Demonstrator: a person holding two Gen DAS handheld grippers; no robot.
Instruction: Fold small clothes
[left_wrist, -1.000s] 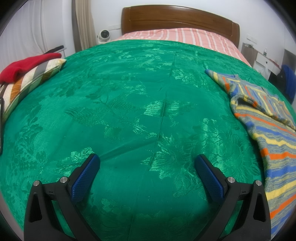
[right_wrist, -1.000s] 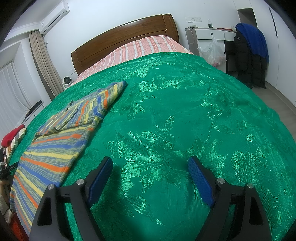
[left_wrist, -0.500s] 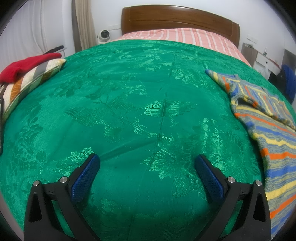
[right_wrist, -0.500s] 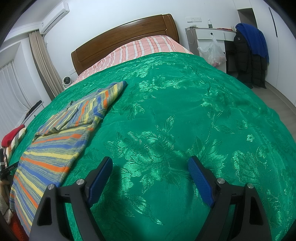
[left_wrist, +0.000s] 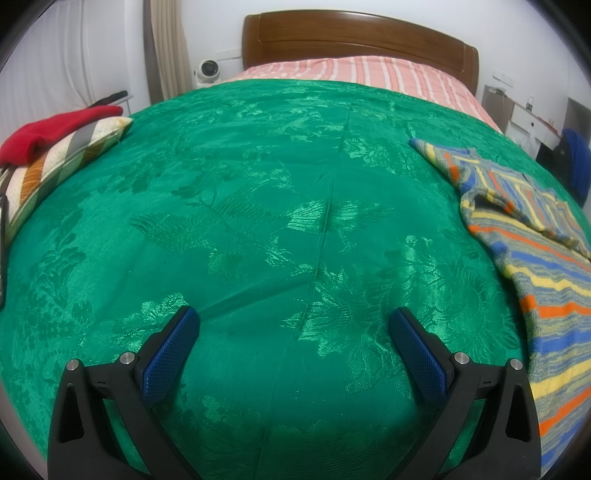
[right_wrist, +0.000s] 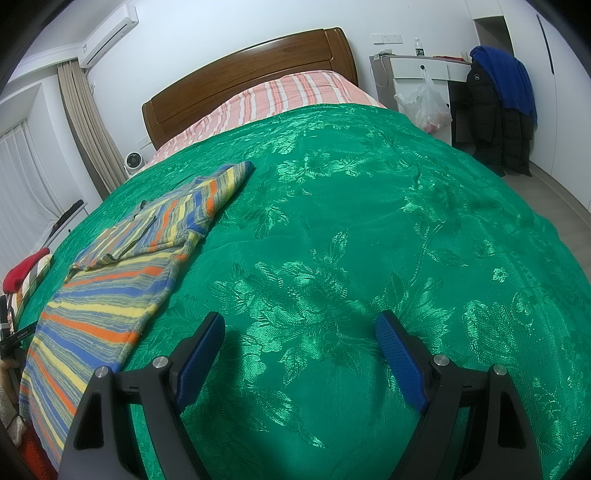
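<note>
A striped knit garment in blue, yellow and orange (left_wrist: 546, 280) lies flat on the green bedspread (left_wrist: 258, 221) at the right of the left wrist view, one sleeve folded over its body. It lies at the left of the right wrist view (right_wrist: 122, 280). My left gripper (left_wrist: 293, 325) is open and empty over bare bedspread, left of the garment. My right gripper (right_wrist: 299, 328) is open and empty over bare bedspread (right_wrist: 369, 221), right of the garment.
A striped pillow (left_wrist: 55, 162) with a red cloth (left_wrist: 51, 129) on it lies at the bed's left edge. The wooden headboard (left_wrist: 354, 40) and pink striped sheet (left_wrist: 354, 72) are at the far end. A desk with a plastic bag (right_wrist: 424, 103) and dark jackets (right_wrist: 495, 107) stand right of the bed.
</note>
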